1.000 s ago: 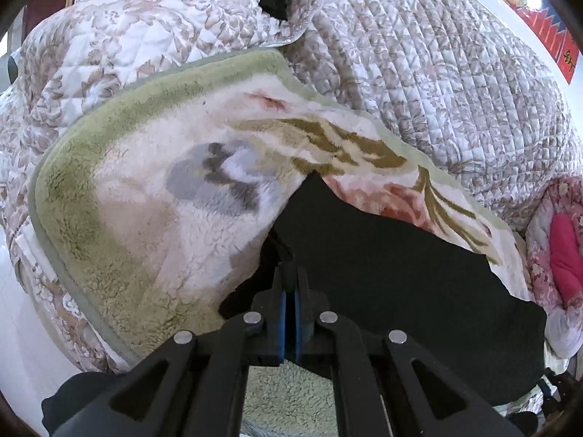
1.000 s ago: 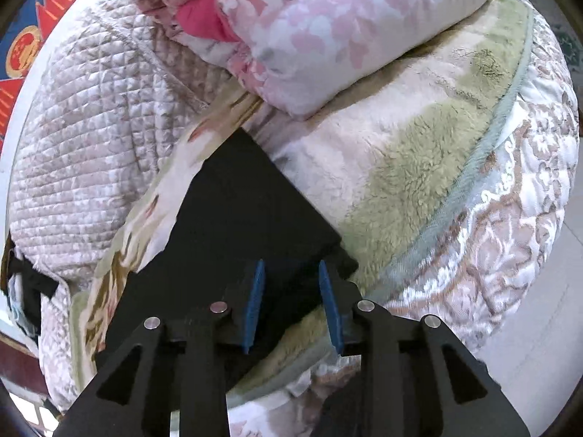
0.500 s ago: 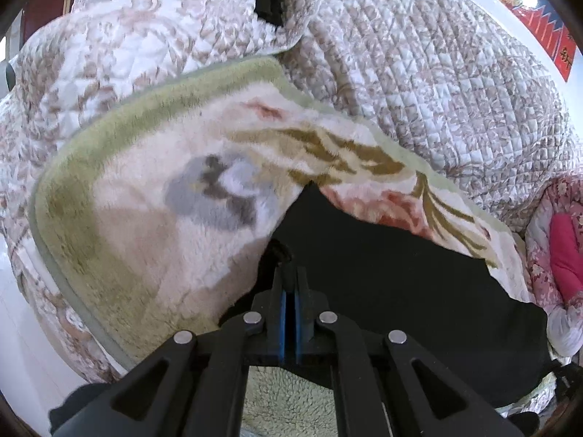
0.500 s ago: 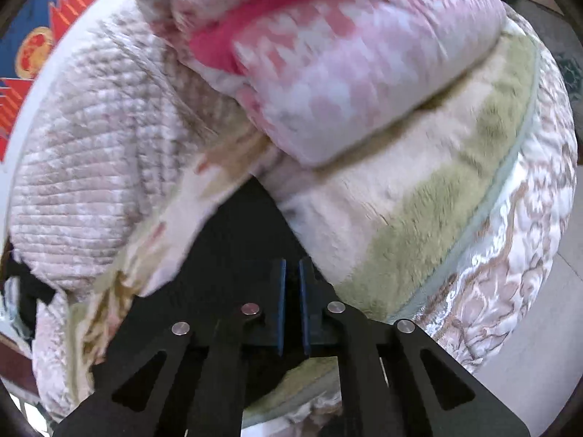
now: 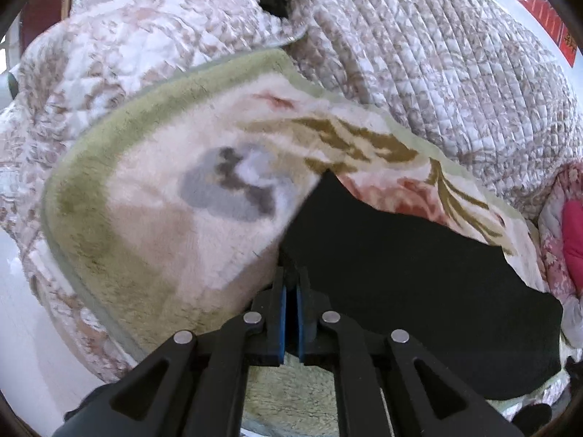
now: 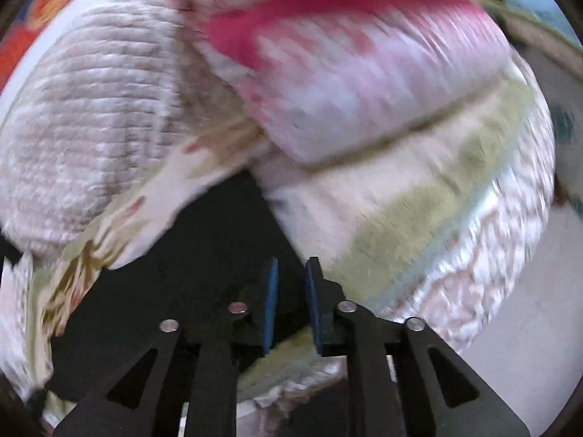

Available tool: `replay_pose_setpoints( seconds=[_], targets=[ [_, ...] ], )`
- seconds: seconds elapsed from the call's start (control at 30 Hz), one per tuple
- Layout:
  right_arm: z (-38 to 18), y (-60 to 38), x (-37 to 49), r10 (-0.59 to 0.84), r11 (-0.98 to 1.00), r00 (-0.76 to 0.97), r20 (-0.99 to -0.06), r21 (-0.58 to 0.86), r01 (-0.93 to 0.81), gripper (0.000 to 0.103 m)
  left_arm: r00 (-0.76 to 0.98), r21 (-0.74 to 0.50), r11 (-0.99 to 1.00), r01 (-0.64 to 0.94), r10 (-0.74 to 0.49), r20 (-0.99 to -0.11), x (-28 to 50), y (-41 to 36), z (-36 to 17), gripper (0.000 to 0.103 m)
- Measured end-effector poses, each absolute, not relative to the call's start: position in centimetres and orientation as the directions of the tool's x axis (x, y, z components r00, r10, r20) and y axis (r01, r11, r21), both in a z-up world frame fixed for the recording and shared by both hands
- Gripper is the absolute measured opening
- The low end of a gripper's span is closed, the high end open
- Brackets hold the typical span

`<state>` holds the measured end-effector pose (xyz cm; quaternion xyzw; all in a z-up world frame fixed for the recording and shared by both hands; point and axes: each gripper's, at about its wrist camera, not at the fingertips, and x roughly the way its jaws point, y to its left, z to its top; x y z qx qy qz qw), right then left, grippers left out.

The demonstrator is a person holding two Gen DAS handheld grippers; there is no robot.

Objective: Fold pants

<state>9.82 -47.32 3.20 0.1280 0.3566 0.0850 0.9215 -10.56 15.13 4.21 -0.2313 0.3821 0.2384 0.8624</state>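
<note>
Black pants on a plush floral blanket

The black pants (image 5: 400, 273) lie across the blanket (image 5: 164, 218). The left gripper (image 5: 290, 287) has its jaws pinched on their edge; the right gripper (image 6: 291, 284), blurred, has jaws just reopened, apparently around loose cloth.

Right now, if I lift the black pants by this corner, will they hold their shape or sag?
Probably sag: the black pants lie limp and flat, following the fleece blanket beneath. Likely light, since the left gripper pinches only a thin edge. The plush pile may drag on them, so the blanket might lift too.
</note>
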Motion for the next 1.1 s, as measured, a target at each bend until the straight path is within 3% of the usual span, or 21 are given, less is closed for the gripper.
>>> replay_pose_setpoints(
  seconds=[0.13, 0.27, 0.33, 0.53, 0.83, 0.93, 1.0, 1.1],
  targets=[
    [2.3, -41.9, 9.0, 0.389, 0.921, 0.658, -0.645, 0.246, -0.303, 0.024, 0.609, -0.203, 0.744, -0.636, 0.324, -0.724, -11.6, 15.7, 6.1, 0.008],
    [-1.1, -38.5, 9.1, 0.416, 0.895, 0.563, -0.714, 0.211, -0.394, 0.024, 0.677, -0.246, 0.79, -0.562, 0.268, -0.685, -10.8, 14.8, 7.3, 0.008],
    [-2.8, -37.6, 9.6, 0.385, 0.896, 0.497, -0.777, 0.184, -0.405, 0.024, 0.698, -0.266, 0.827, -0.496, 0.197, -0.689, -9.7, 13.2, 6.9, 0.008],
    [-0.7, -37.8, 8.9, 0.411, 0.879, 0.542, -0.733, 0.163, -0.447, 0.024, 0.612, -0.283, 0.88, -0.381, 0.01, -0.791, -6.4, 9.5, 2.0, 0.008],
    [0.7, -34.1, 14.7, 0.386, 0.891, 0.624, -0.679, 0.099, -0.443, 0.024, 0.661, -0.222, 0.937, -0.269, 0.012, -0.751, -2.1, 7.0, 3.9, 0.008],
    [-0.3, -34.9, 17.6, 0.333, 0.92, 0.63, -0.702, 0.096, -0.379, 0.024, 0.654, -0.196, 0.944, -0.265, 0.027, -0.756, 0.3, 7.3, 3.4, 0.008],
    [-0.5, -35.7, 18.4, 0.375, 0.912, 0.61, -0.697, 0.162, -0.377, 0.024, 0.627, -0.151, 0.945, -0.289, 0.068, -0.776, 1.7, 7.8, 2.2, 0.009],
    [-0.1, -35.2, 17.6, 0.368, 0.909, 0.614, -0.699, 0.13, -0.396, 0.025, 0.615, -0.142, 0.938, -0.316, 0.088, -0.783, 2.0, 8.7, 1.1, 0.01]
  ],
)
